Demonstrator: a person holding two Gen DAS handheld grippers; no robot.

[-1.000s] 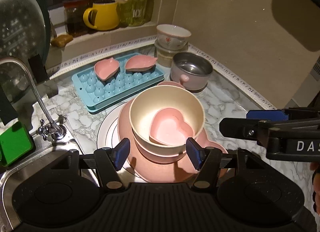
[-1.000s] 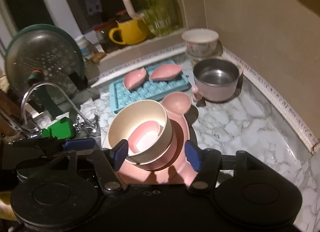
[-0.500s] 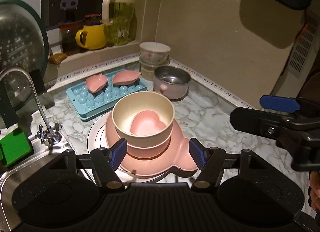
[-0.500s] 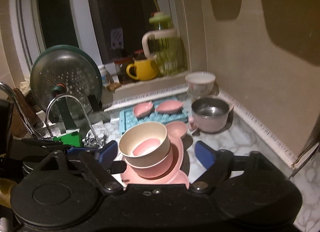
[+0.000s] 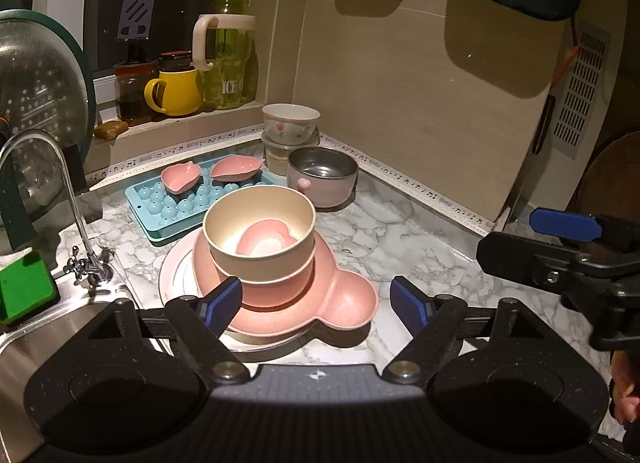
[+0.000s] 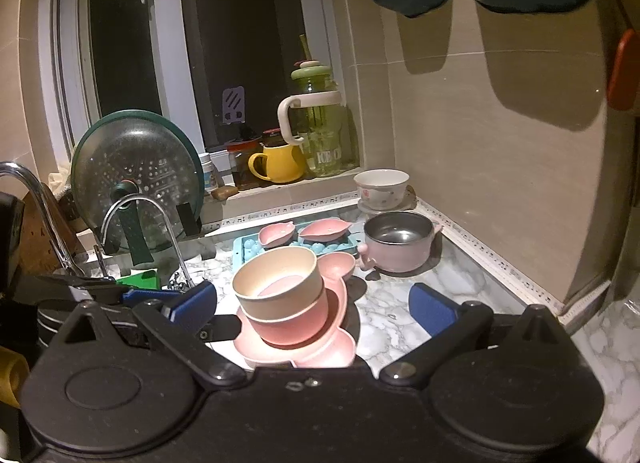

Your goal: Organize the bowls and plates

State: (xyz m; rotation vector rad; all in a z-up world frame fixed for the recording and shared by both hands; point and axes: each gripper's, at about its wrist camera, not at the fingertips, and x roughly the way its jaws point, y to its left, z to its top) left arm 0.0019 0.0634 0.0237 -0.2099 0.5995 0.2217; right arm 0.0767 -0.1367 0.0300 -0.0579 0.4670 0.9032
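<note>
Pinks and cream on your grey-veined white marble.
You have a cream bowl point(image 5: 259, 223) holding a pink heart dish point(image 5: 266, 239), set in a pink bowl point(image 5: 276, 283) on a pink plate point(image 5: 344, 303) over a white plate point(image 5: 176, 271). Behind sit a light-blue tray point(image 5: 176, 215) with two pink leaf dishes point(image 5: 182, 178), a pale pink pot point(image 5: 323, 179) with steel inside, and a yellow mug point(image 5: 176, 92). Your pads point(image 5: 222, 301) are blue.

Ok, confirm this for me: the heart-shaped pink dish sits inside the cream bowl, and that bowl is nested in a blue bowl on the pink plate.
One detail is wrong. The heart-shaped pink dish does sit inside the cream bowl, but that bowl is nested in a pink bowl, not a blue one, on the pink plate. The left wrist view shows it.
</note>
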